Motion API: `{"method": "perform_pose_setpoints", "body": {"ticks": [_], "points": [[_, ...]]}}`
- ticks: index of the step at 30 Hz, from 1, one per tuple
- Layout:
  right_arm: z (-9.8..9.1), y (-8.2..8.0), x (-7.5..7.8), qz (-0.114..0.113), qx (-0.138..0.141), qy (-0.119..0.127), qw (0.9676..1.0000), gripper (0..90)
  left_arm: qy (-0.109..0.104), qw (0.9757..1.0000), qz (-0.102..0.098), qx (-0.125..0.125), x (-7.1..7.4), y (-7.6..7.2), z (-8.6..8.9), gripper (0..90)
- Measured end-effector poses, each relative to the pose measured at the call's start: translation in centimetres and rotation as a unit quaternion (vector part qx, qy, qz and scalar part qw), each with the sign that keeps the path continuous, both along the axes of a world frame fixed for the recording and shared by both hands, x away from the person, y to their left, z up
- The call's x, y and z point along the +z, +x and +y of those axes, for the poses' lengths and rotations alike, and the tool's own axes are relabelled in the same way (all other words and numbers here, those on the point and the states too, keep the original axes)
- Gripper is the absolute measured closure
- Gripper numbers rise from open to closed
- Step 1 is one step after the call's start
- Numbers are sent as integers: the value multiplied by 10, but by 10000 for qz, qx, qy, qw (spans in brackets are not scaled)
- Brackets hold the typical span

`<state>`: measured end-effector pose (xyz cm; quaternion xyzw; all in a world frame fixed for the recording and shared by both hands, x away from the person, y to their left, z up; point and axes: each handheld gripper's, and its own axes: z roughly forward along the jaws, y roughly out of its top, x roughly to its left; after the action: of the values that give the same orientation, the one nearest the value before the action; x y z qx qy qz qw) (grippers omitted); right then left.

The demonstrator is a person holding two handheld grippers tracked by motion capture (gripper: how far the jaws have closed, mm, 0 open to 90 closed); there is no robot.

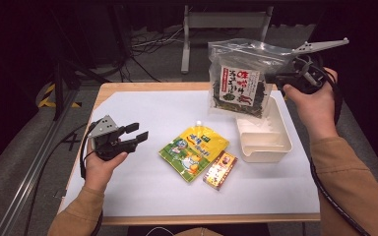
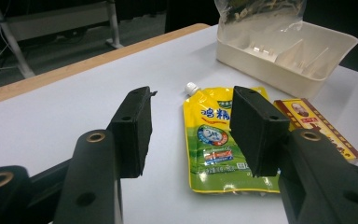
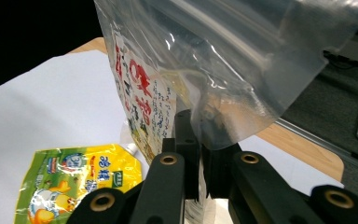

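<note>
Right hand-held gripper (image 1: 275,77) is clamped on the side edge of the clear snack bag (image 1: 237,81), holding it in the air over the far end of the white tray (image 1: 280,142), near the worktop's far right corner. Bag hangs upright, long axis approx. vertical, sealed top up, printed label facing the person. Judging by that: pick-up done, lowering into tray and release left. Left hand-held gripper (image 1: 142,135) sits w/ jaws apart and empty near the worktop's left edge. Yellow pouch (image 1: 193,150) and small red box (image 1: 220,169) lie mid-worktop, not yet packed.
</note>
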<state>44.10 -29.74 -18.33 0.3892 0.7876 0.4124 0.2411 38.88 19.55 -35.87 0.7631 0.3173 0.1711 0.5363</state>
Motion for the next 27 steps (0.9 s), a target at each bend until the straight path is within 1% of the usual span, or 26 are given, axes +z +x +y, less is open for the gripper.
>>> {"method": "perform_pose_setpoints", "body": {"ticks": [1,7,9,14,16,17,22,25,27], "points": [[-2,0,0,4,-35,-2,10000,862,-23,10000,17,10,0,0,0,493],[-11,2,-1,-55,-191,-70,9998,862,53,10000,0,-17,-1,1,-2,489],[-14,3,-3,-89,-241,-117,9996,862,50,10000,36,-4,-2,1,-3,488],[-21,5,-7,-95,-375,-175,9991,861,74,9999,78,-10,-5,2,-4,480],[-22,5,-8,-78,-407,-152,9990,861,89,9999,70,-5,-5,3,-4,478],[-24,6,-10,-68,-441,-145,9989,861,79,9999,96,1,-5,3,-4,475],[-30,8,-16,-24,-585,-165,9981,860,101,9999,127,-12,-6,4,-5,469],[-36,9,-19,-71,-688,-164,9975,859,138,9998,127,-28,-8,6,-6,464],[-38,9,-19,-61,-714,-157,9973,859,130,9998,147,-32,-8,7,-7,462]]}}
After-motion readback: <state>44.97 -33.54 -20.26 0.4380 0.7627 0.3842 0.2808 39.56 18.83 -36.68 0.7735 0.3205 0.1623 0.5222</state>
